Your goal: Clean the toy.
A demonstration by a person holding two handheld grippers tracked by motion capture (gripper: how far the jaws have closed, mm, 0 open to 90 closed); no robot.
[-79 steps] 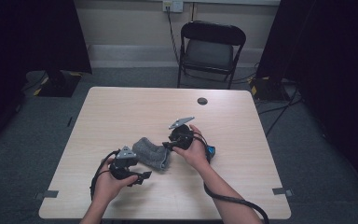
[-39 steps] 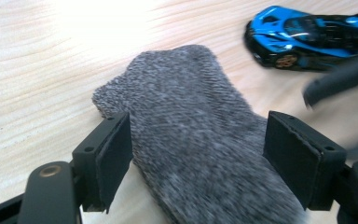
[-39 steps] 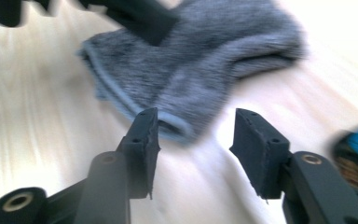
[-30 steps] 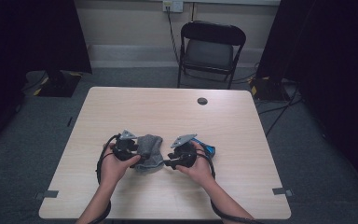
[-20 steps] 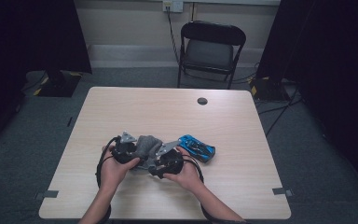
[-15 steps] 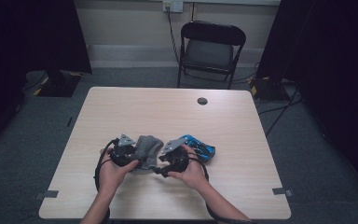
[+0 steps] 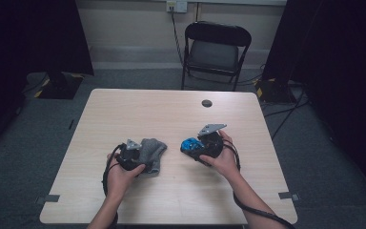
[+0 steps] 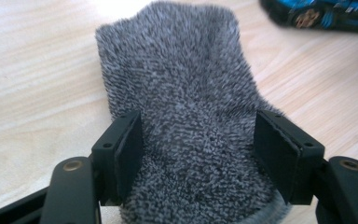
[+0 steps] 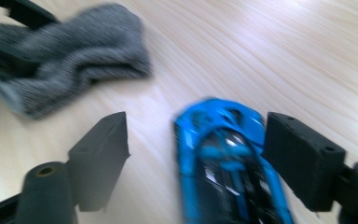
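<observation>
Right gripper [image 7: 187,149] moved off the grey sock [image 7: 151,151] to the blue toy car [image 9: 228,158] just right of it, jaws just opened, straddling it ungripped; left gripper [image 8: 198,156] clamped on sock; car pickup likely next

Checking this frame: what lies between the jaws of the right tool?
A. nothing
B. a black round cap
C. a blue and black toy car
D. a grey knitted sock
C: in the right gripper view a blue and black toy car lies between the open jaws of the right tool, its left pad clear of the car.
</observation>
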